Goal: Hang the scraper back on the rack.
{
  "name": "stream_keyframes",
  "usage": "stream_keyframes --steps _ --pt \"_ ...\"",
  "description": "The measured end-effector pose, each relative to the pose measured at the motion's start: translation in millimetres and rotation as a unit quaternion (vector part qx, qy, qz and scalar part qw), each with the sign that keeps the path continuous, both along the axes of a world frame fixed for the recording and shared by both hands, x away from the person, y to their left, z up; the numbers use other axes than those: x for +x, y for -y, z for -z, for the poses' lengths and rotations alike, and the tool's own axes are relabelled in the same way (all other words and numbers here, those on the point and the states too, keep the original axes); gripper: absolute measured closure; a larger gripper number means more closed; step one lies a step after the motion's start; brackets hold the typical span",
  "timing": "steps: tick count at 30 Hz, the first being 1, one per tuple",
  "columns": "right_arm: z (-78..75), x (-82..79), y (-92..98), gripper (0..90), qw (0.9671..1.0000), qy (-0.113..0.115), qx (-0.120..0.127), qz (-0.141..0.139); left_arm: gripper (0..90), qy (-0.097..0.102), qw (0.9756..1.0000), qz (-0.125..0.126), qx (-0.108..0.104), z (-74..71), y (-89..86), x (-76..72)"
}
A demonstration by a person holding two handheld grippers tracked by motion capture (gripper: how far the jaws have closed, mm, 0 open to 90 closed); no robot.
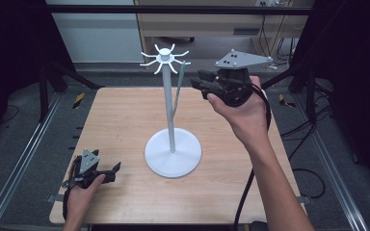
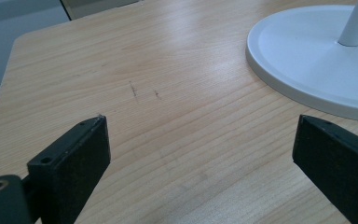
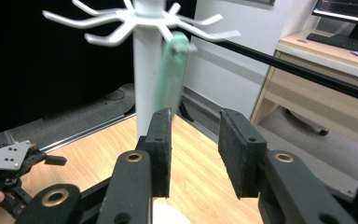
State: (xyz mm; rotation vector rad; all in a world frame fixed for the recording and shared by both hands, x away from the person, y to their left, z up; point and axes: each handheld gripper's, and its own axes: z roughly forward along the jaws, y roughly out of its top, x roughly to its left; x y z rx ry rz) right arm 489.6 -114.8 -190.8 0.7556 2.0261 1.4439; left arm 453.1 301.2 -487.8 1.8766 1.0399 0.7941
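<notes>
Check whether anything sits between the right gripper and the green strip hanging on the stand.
Nothing visible does. The right gripper stands open just short of the green strip, which hangs from a hook of the white stand.

Lab or recording room in an office setting: small wooden table sits inside a dark metal frame with black curtains at both sides, metal rails on a grey carpet floor, loose cables on the floor to the right; behind it a light wood desk with keyboard and monitor, white wall panel
</notes>
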Motion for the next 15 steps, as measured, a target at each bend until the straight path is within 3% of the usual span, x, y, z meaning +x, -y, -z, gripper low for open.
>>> stream_keyframes --steps 15 --pt "34.8 -1.0 31.1 61.4 0.9988 -0.026 0.001 0.042 3.5 0.0 1.0 0.0 0.002 0.1 0.2 -0.1"
